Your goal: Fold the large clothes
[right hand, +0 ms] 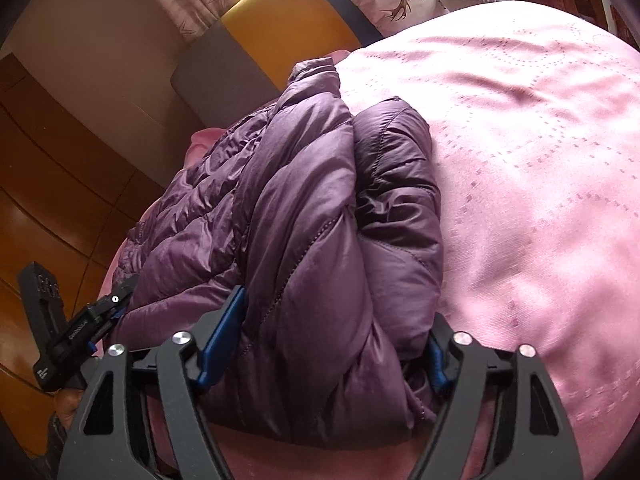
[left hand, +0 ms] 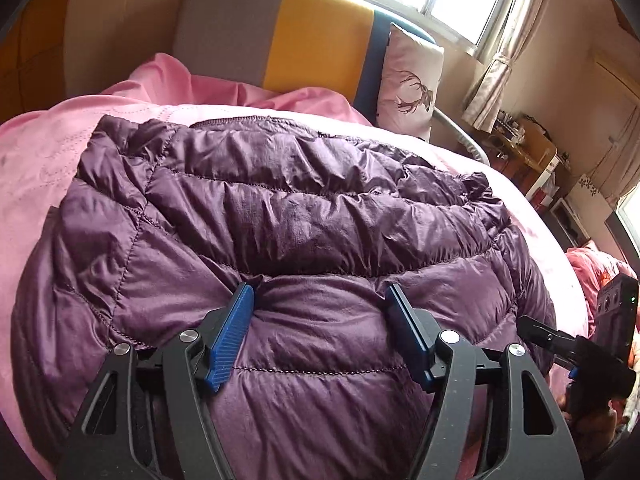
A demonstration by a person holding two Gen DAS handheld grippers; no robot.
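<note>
**A:** So what's being dealt with here? The purple puffer jacket (left hand: 304, 216) is laid on the pink bedspread (right hand: 540, 200), bunched into a thick folded stack near the bed's edge, with its right side doubled into fat rolls.

**B:** Light and squishy, by the look of it. Lots of air is trapped in those quilted channels, so it'll probably spring back open once let go. The shell is shiny nylon too, so some slipping should be expected.

**A:** How are the claws sitting?

**B:** The left claw (left hand: 320, 304) is spread wide, blue pads pressed into a padded panel at the near edge; nothing's really pinched. The right claw (right hand: 340, 336) is also spread wide, but the whole rolled-up bundle is straddled between its pads, touching both.

**A:** Best place for a hold?

**B:** Stitched seams or the hem are probably the better bet, since there's less puff there and more bite. Several layers should be taken together, then pressed flat so air gets pushed out.

**A:** Anything around it?

**B:** A deer-print pillow (left hand: 412, 84) and the yellow-and-grey headboard (left hand: 316, 36), well apart from the jacket.
</note>
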